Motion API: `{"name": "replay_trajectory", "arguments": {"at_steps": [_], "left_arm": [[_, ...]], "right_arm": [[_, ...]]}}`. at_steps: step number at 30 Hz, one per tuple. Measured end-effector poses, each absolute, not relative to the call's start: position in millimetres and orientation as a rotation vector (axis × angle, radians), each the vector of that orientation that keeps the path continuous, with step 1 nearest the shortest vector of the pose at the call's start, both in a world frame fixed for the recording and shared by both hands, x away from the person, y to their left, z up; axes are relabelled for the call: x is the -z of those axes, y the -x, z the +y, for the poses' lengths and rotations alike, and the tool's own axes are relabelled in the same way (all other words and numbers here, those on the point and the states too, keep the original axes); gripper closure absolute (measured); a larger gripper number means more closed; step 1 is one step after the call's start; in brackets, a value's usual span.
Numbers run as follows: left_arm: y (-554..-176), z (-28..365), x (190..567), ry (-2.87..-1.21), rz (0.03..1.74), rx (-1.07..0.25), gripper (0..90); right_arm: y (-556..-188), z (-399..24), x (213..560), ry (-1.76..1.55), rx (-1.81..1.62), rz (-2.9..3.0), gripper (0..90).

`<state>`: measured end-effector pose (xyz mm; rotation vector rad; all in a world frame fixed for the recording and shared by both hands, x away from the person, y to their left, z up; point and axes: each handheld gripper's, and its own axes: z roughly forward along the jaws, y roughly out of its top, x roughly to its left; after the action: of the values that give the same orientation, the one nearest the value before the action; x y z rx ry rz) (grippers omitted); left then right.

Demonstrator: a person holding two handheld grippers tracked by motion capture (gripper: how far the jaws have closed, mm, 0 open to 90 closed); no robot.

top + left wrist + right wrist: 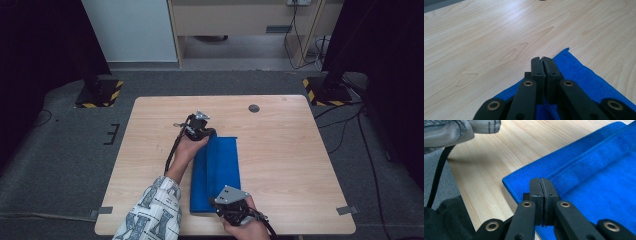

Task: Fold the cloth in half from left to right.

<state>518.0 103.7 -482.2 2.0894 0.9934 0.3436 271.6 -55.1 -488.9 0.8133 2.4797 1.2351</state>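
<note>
Cloth: blue cloth (216, 172) lies folded into a long strip near the middle of the table, a little toward the person's side; one layer lies over another, with a hemmed edge running along its length in the right gripper view (584, 165).
Table: light wood table (290, 150), with a small dark round hole (254, 108) near its far edge.
Floor: grey carpet (65, 150) around the table; two black stands with yellow-black striped feet (97, 94) at the far corners.
Sleeve: patterned sleeve (150, 212) on the left arm, coming in from the bottom.
Left gripper: left gripper (543, 60) is at the far end of the cloth; jaws closed together, tips just above the cloth corner; I cannot tell if they pinch fabric.
Right gripper: right gripper (541, 181) is at the near end of the cloth; jaws pressed together over the near corner; whether fabric is between them is hidden.
</note>
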Motion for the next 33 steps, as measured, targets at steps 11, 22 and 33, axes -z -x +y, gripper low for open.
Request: {"name": "replay_trajectory", "arguments": {"at_steps": [11, 22, 33], "left_arm": [[-521, 83, 489, -2.101, 1.010, -0.335, 87.8], [-523, 71, 496, -2.108, 1.019, -0.342, 87.7], [-524, 64, 497, -2.109, 1.026, -0.338, 87.6]], "right_arm": [[-270, -71, 491, -0.834, -1.221, 2.480, 89.0], [-271, -86, 495, -0.864, -1.200, 2.492, 88.9], [-272, -88, 496, -0.868, -1.187, 2.500, 88.9]]}}
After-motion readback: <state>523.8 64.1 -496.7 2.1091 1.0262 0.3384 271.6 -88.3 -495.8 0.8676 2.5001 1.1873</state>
